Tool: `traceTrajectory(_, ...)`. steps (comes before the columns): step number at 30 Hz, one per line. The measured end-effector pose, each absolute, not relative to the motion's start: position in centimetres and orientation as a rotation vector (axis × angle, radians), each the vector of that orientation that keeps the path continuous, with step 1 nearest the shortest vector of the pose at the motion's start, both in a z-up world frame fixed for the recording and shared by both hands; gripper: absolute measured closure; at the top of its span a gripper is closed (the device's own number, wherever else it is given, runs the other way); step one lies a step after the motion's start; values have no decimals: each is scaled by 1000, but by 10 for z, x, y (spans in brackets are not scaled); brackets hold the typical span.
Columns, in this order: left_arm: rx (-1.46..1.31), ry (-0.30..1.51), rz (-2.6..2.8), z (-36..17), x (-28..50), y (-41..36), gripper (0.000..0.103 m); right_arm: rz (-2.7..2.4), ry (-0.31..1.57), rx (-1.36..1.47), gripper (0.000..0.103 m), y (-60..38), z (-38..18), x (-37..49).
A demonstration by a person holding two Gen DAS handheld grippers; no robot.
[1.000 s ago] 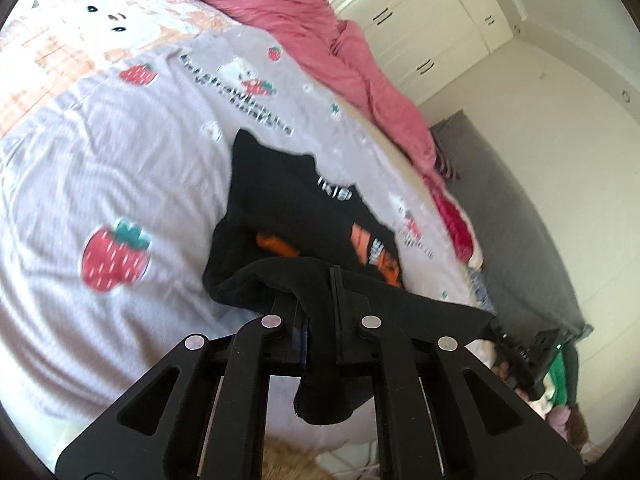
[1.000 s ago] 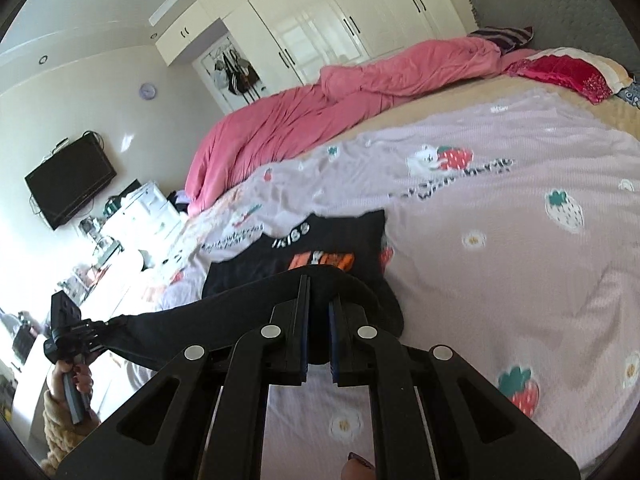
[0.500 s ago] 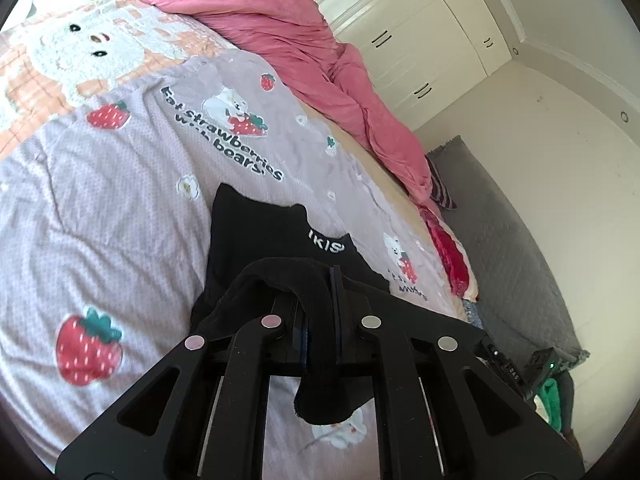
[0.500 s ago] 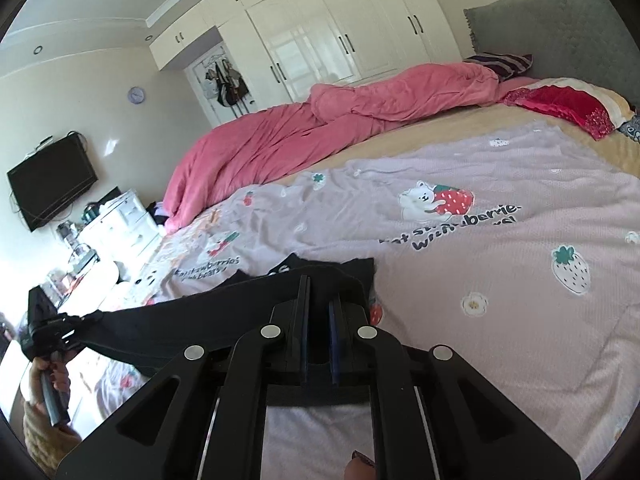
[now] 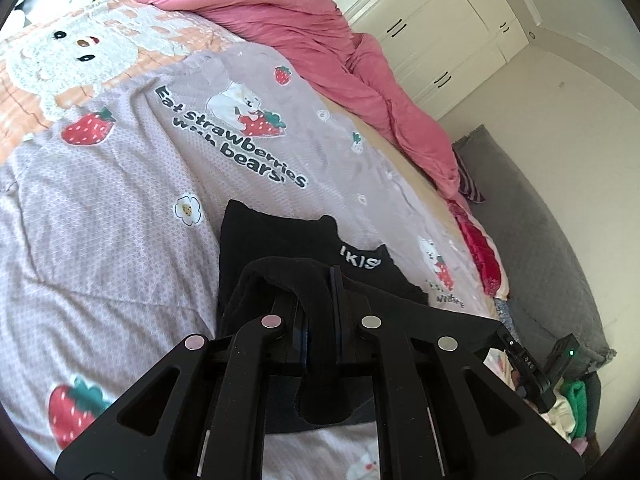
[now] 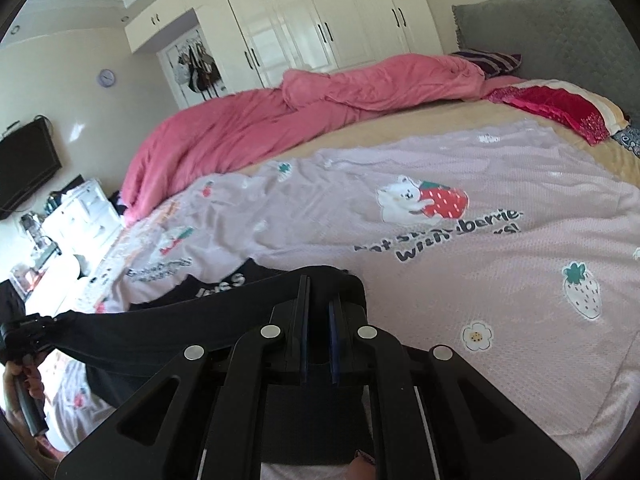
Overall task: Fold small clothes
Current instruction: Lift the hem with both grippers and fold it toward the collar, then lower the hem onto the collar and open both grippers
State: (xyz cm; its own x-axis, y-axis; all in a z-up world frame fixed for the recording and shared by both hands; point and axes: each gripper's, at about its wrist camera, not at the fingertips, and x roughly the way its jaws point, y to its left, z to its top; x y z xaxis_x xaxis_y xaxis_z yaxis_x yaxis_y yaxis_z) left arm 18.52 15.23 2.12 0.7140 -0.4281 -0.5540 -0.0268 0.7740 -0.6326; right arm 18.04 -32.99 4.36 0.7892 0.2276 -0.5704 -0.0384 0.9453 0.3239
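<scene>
Both the left gripper (image 5: 320, 292) and right gripper (image 6: 318, 300) are clamped on the black garment (image 5: 276, 236), stretching its hem taut above the strawberry blanket (image 5: 120, 184), apparently to fold it over

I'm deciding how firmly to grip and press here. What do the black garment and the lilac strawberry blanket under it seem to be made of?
The black garment looks like soft matte knit, probably cotton jersey: no sheen, and it drapes limply over the left gripper and right gripper. The lilac blanket seems a thin woven or waffle-knit cotton: a fine dotted texture shows, with soft wrinkles and flat printed strawberries.
</scene>
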Motion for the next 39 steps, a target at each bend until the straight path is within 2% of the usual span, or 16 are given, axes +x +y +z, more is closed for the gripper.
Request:
traceTrajectory(15,-666,820,-223,-25,209,161,100,70,714,167,96,-303,7,208)
traceTrajectory(19,-662,824,-207,-29,210,162,94,58,741,168,96,-303,0,214)
traceTrajectory(21,-644,827,-185,-26,210,161,88,53,751,169,89,-304,-2,216)
traceTrajectory(23,-605,809,-152,-19,206,160,78,31,746,155,66,-304,-2,214)
traceTrajectory(24,-543,782,-94,-9,201,158,67,27,737,152,65,-305,-1,212)
traceTrajectory(25,-511,766,-73,-4,198,157,66,24,731,152,65,-306,0,209)
traceTrajectory(31,-410,692,-77,24,181,139,66,65,693,172,65,-305,12,187)
traceTrajectory(39,-323,747,-209,26,177,92,71,188,690,29,66,-257,16,155)
